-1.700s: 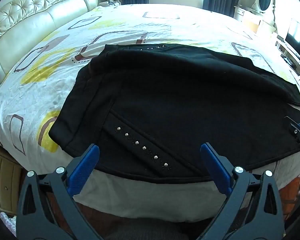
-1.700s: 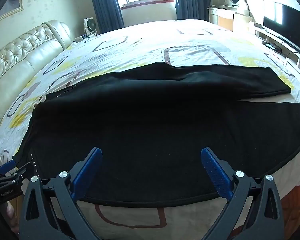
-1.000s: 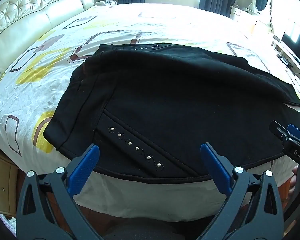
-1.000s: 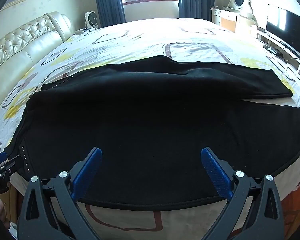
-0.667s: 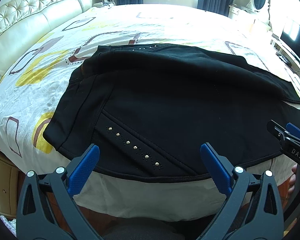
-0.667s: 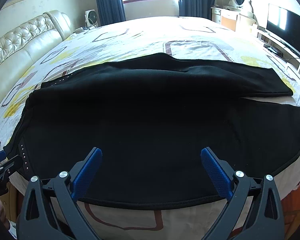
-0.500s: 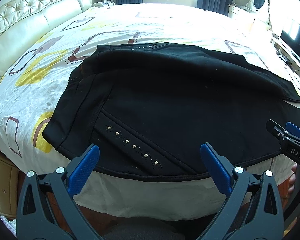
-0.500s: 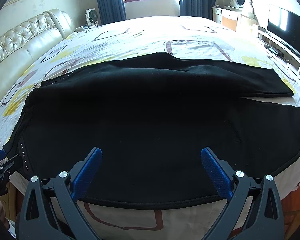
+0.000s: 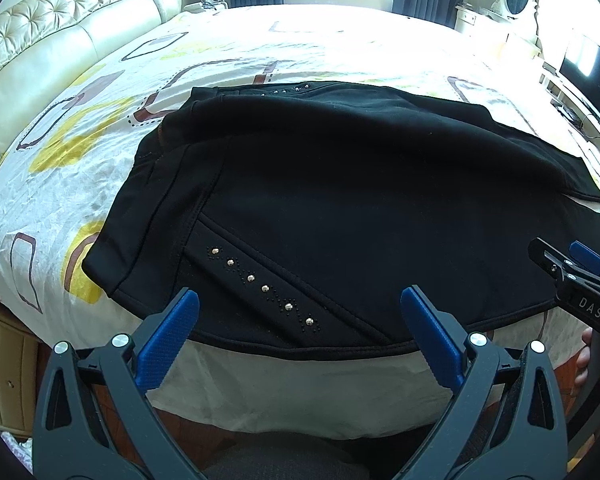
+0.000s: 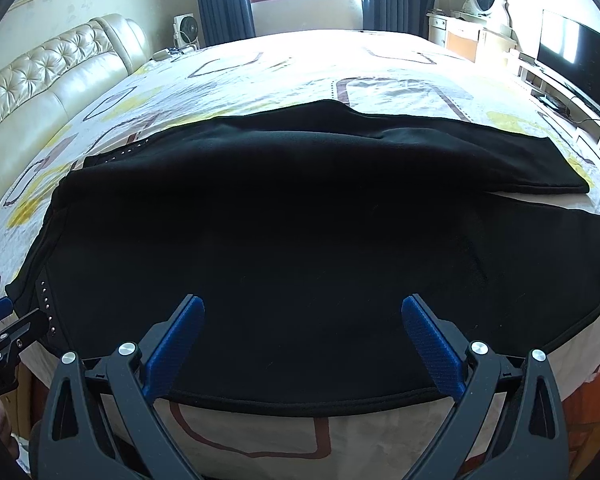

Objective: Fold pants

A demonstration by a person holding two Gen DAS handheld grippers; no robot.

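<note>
In the left wrist view the left claw [image 9: 296,316] hangs wide apart and empty just off the near edge of the bed [image 9: 100,152], with the black pants [image 9: 340,208] spread flat straight ahead of it. The waistband [image 9: 140,216] sits ahead and to its left, and a slanting row of studs [image 9: 260,286] lies right between and just beyond the two blue pads. The near hem of the cloth runs across just past the fingertips, overhanging the mattress edge a little. The right claw [image 9: 572,276] pokes in from the far right. In the right wrist view the right claw [image 10: 300,320] is likewise spread open, holding nothing, above the near leg; the far leg [image 10: 460,160] lies ahead and to its right, split from the near one by a strip of sheet. Judging from this, the step is to pinch the near edge at two spots. To do it well, each claw should drop low and slide one finger under the hem, catching every layer, the left near the waistband and the right well down the leg, so the fold lifts evenly without sagging.
</note>
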